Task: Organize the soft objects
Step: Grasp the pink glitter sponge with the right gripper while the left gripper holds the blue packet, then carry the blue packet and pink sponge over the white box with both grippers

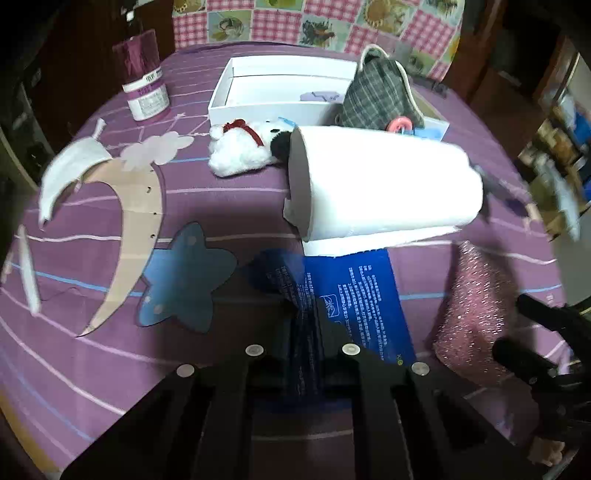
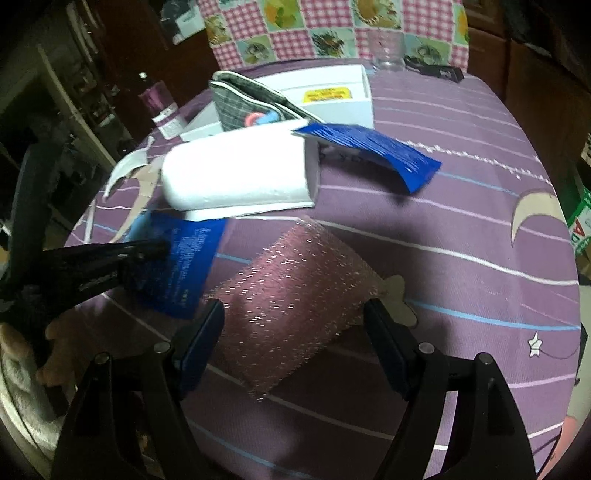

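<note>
My left gripper is shut on the blue wrapper flap of a white paper roll pack and holds the pack lifted over the purple table; the pack also shows in the right wrist view, with the left gripper on its flap. My right gripper is open, its fingers on either side of a pink glittery mesh sponge lying on the table, seen too in the left wrist view. A white plush toy lies near a white box.
A grey plaid bag leans at the white box. A purple canister stands at the far left. A chair with a checked cover is behind the table. A glass and a black object sit at the far edge.
</note>
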Available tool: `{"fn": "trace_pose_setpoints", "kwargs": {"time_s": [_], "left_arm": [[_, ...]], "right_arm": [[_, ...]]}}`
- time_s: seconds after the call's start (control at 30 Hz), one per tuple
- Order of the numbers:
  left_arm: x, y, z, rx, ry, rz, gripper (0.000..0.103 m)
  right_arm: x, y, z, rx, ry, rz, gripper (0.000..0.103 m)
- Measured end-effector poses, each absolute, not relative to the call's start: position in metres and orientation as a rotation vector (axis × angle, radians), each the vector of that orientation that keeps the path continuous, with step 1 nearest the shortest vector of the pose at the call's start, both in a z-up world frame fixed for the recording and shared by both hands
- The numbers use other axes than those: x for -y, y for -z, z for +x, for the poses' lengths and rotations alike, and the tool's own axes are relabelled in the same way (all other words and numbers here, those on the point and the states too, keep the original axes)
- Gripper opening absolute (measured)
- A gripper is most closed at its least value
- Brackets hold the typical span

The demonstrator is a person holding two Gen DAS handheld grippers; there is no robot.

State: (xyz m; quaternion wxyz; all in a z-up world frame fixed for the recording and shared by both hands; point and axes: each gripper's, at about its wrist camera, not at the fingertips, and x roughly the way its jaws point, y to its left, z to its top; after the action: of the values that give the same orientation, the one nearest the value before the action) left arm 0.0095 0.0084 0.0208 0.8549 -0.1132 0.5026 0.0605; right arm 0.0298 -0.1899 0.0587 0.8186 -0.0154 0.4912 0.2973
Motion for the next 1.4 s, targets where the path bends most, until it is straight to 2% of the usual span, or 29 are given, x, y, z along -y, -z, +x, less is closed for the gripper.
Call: {"fn": "trace_pose_setpoints", "kwargs": {"time_s": [0.33, 0.4, 0.43, 0.57, 0.73, 0.77, 1.03, 1.4], "left_arm": [[-0.017, -0.018, 0.000, -0.980, -0.061, -0.260, 0.009], [-0.016, -0.018, -0.002, -0.970, -0.053, -0.268, 0.007], [-0.018, -0.018, -0.003, -0.965, -0.047, -0.276, 0.007], [-0.020, -0.021, -0.008, -0.947, -0.026, -0.300, 0.006], [-0.022, -0.027, -0.013, -0.923, -0.018, -0.313, 0.005], [-0.022, -0.029, -0.013, -0.921, -0.016, -0.317, 0.005], [-0.021, -0.048, -0.022, -0.898, -0.024, -0.307, 0.004], [-0.022, -0.076, -0.030, -0.892, -0.023, -0.300, 0.004]], "right_arm": [[0.167, -0.044, 0.022, -1.052, -0.612, -0.199, 0.077], [0.169, -0.045, 0.023, -1.038, -0.609, -0.194, 0.067], [0.170, -0.046, 0.024, -1.035, -0.613, -0.183, 0.058], [0.175, -0.048, 0.027, -1.031, -0.625, -0.137, 0.040], [0.179, -0.058, 0.025, -0.972, -0.634, -0.098, 0.029], [0.181, -0.061, 0.024, -0.957, -0.649, -0.077, 0.019], [0.185, -0.072, 0.022, -0.892, -0.695, -0.018, 0.017], [0.196, -0.088, 0.021, -0.917, -0.660, 0.052, 0.017]]}}
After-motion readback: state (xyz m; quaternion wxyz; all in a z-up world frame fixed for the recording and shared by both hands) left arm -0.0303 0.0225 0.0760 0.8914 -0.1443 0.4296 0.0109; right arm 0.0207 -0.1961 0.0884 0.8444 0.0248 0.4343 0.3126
